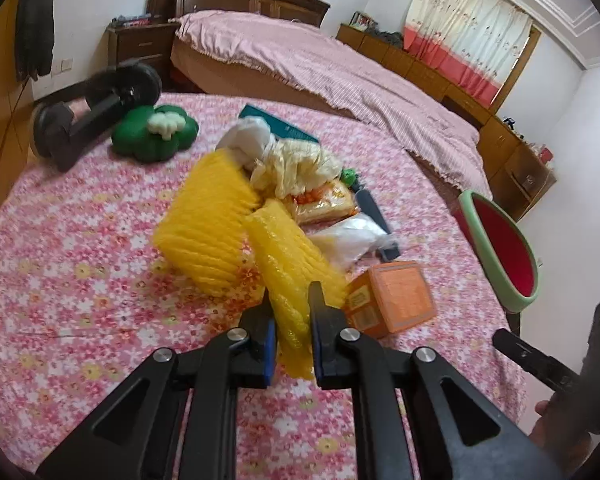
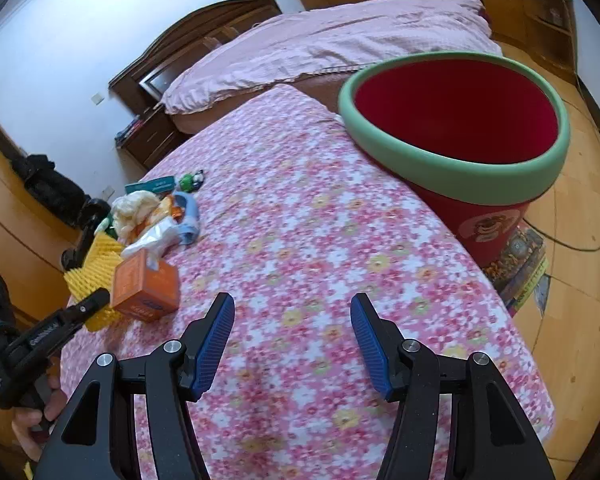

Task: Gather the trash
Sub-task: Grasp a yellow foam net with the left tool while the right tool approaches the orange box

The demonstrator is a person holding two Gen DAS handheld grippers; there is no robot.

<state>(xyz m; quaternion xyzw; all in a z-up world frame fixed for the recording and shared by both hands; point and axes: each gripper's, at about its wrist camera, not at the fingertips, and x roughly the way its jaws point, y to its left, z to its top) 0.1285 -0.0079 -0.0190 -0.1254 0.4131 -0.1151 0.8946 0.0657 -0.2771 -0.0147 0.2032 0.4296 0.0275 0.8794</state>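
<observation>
My left gripper [image 1: 291,300] is shut on a yellow foam net sleeve [image 1: 288,268] that lies on the pink floral tablecloth [image 1: 80,280]. A second yellow foam net [image 1: 208,224], crumpled plastic bags [image 1: 296,164], a snack wrapper [image 1: 324,204] and an orange box [image 1: 396,296] lie around it. The red bin with a green rim [image 2: 460,168] stands beside the table's right edge and shows at far right in the left wrist view [image 1: 500,248]. My right gripper [image 2: 292,320] is open and empty above the cloth. The left gripper [image 2: 60,320] shows in the right wrist view by the orange box [image 2: 144,284].
A green plush clover [image 1: 156,132], a teal book [image 1: 280,124] and a black stand [image 1: 96,112] sit at the table's far side. A bed with a pink cover [image 1: 340,68] lies behind. Wooden cabinets [image 1: 512,152] line the right wall.
</observation>
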